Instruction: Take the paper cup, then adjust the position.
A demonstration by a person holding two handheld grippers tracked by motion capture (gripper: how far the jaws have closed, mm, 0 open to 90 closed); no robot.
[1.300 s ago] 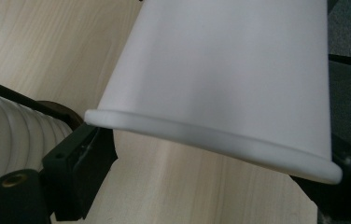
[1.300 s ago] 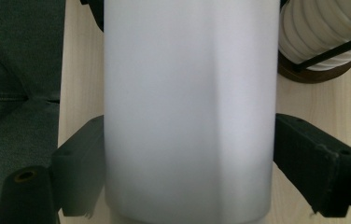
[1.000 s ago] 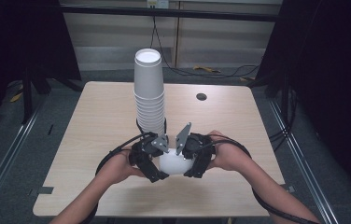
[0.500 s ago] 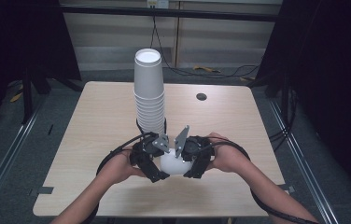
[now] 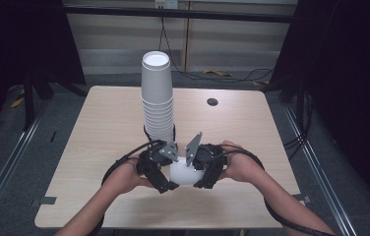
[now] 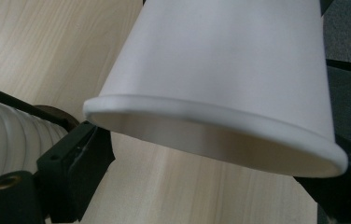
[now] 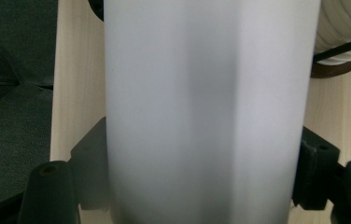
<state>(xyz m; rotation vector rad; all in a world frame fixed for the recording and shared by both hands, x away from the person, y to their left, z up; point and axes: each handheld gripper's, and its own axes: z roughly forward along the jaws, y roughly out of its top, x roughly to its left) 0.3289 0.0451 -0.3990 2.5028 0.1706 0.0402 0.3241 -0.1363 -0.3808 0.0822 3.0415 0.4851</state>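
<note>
Low centre of the high view: the right gripper [image 5: 199, 173] is clamped on the white cup [image 5: 185, 172], while the left gripper [image 5: 166, 172], jaws just easing apart, straddles its rim (thin paper). Over-squeezing could crumple it above the worktop [image 5: 99, 128].

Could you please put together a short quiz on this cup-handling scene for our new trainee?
1. True or false: the tall cup stack stands upright on the table, beyond the two grippers.
2. Which gripper's jaws clamp the single white cup on both sides of its body? A) left gripper B) right gripper
3. In the left gripper view, which part of the cup lies nearest the camera?

Key
1. True.
2. B; in the right gripper view the cup's body sits pressed between the two jaws.
3. Its rolled rim, with the open mouth facing the camera.
</note>
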